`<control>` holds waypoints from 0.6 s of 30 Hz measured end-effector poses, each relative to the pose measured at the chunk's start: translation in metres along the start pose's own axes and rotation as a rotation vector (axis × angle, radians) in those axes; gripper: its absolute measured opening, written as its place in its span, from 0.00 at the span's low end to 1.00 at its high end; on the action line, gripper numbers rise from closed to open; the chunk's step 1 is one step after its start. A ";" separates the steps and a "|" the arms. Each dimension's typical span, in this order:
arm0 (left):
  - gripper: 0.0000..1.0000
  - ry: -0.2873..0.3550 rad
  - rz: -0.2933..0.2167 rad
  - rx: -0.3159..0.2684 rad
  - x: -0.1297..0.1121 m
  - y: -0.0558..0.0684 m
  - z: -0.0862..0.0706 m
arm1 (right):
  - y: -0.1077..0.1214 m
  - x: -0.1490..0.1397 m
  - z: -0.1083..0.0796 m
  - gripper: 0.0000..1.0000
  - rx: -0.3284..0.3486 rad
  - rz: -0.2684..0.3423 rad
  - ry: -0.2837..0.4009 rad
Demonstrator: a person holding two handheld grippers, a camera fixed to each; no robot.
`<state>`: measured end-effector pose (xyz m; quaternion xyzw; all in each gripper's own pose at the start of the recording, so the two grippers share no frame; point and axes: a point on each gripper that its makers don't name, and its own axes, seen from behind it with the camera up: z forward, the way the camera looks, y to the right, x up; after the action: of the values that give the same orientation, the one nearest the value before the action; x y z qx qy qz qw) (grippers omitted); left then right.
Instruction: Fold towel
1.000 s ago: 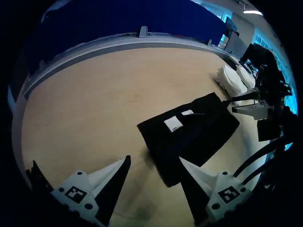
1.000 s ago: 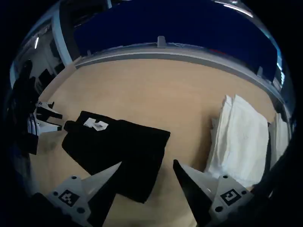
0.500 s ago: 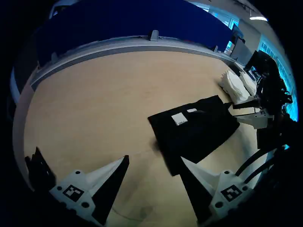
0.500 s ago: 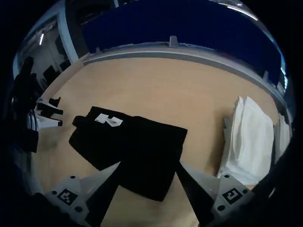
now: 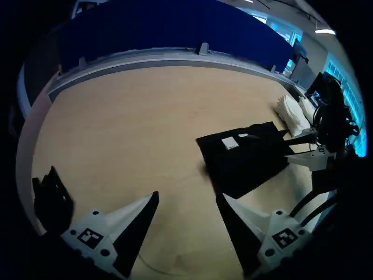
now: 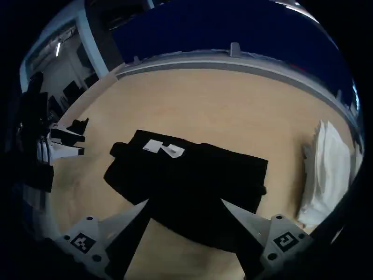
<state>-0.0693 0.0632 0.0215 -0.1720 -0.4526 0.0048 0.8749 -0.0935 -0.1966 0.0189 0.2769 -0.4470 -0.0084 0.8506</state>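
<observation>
Black towel (image 6: 186,179) lies flat on the table (image 5: 116,121), left gripper (image 5: 186,196) and right gripper (image 6: 185,201) spread empty either side, apparently ready for edge grabs.

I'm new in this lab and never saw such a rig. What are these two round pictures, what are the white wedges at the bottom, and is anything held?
There is no robot: a person carries a two-finger gripper in each hand, each with a fisheye camera looking along its fingers. One picture comes from the left gripper, the other from the right gripper; the white wedges are each gripper's own fingers. Both are open and hold nothing. On the wooden table lies a black towel with a white label, and stacked white towels sit to one side.
</observation>
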 end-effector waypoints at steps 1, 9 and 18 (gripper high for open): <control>0.91 0.002 -0.001 0.001 0.000 -0.001 -0.001 | -0.004 0.000 0.002 1.00 0.006 -0.003 -0.002; 0.91 0.018 -0.024 0.010 -0.004 -0.010 -0.010 | -0.038 0.005 0.018 1.00 0.055 -0.037 -0.012; 0.91 0.025 -0.032 0.016 -0.006 -0.018 -0.017 | -0.064 0.005 0.034 1.00 0.096 -0.061 -0.032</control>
<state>-0.0623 0.0402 0.0135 -0.1576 -0.4443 -0.0077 0.8819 -0.1015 -0.2674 0.0071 0.3305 -0.4517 -0.0171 0.8285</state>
